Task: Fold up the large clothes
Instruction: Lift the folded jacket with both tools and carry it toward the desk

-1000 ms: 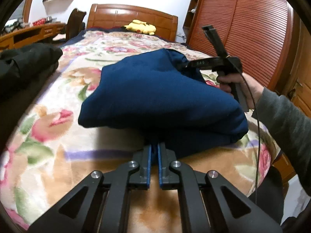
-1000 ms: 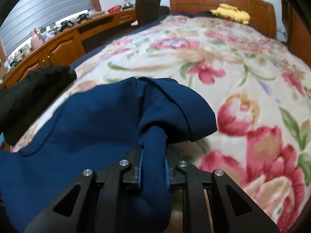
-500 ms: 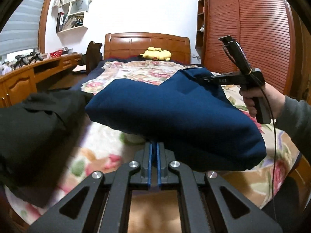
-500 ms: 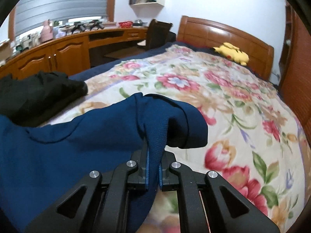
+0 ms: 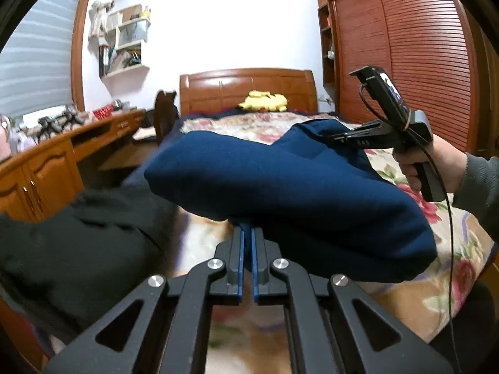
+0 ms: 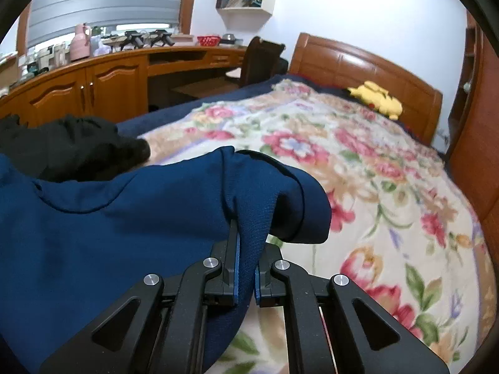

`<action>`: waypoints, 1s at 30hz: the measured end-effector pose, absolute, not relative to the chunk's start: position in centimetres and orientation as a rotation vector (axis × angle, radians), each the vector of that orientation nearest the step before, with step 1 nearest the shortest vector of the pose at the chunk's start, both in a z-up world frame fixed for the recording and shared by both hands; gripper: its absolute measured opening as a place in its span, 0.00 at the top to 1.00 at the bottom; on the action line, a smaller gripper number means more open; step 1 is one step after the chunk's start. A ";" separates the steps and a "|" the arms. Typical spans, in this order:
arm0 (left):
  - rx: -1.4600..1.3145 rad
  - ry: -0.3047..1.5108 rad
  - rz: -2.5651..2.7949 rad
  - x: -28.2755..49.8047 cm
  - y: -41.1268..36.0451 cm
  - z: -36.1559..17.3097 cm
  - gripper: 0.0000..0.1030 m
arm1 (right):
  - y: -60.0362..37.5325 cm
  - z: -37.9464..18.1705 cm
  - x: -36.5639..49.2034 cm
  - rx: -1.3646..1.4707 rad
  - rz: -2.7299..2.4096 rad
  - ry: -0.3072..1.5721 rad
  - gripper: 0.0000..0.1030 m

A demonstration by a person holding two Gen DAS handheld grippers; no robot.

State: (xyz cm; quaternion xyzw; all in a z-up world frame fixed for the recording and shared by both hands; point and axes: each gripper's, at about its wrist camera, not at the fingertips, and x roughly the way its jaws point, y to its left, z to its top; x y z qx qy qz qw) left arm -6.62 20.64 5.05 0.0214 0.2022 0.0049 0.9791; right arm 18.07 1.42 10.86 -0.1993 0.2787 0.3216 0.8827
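A folded navy blue garment (image 5: 280, 187) hangs in the air above the floral bedspread (image 5: 259, 124), held at two ends. My left gripper (image 5: 247, 233) is shut on its near lower edge. My right gripper (image 6: 246, 237) is shut on a bunched fold of the same garment (image 6: 124, 218), which drapes left and down from the jaws. In the left wrist view a person's hand (image 5: 436, 162) carries the right gripper (image 5: 338, 137) at the garment's far right corner.
A black garment (image 5: 81, 243) lies heaped at the bed's left side, also the black garment (image 6: 71, 146). A wooden desk with cabinets (image 6: 93, 84) and a chair (image 6: 262, 59) stand left; louvred wardrobe doors (image 5: 421, 62) stand right. A yellow plush toy (image 6: 377, 96) rests by the headboard.
Both grippers have risen with the blue garment, lifting it off the bedspread. The right jaws closed tighter on the fold. Both cameras now see more of the room.
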 end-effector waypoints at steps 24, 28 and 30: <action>0.019 0.483 0.484 -13.4 44.5 5.7 0.99 | 30.0 16.1 11.9 -0.467 0.926 0.408 0.96; -0.018 0.522 0.504 -13.6 45.1 2.7 0.99 | 32.5 9.6 11.0 -0.546 0.882 0.522 0.91; -0.035 0.522 0.502 -14.0 44.6 2.6 0.97 | 32.2 9.1 10.7 -0.544 0.877 0.526 0.78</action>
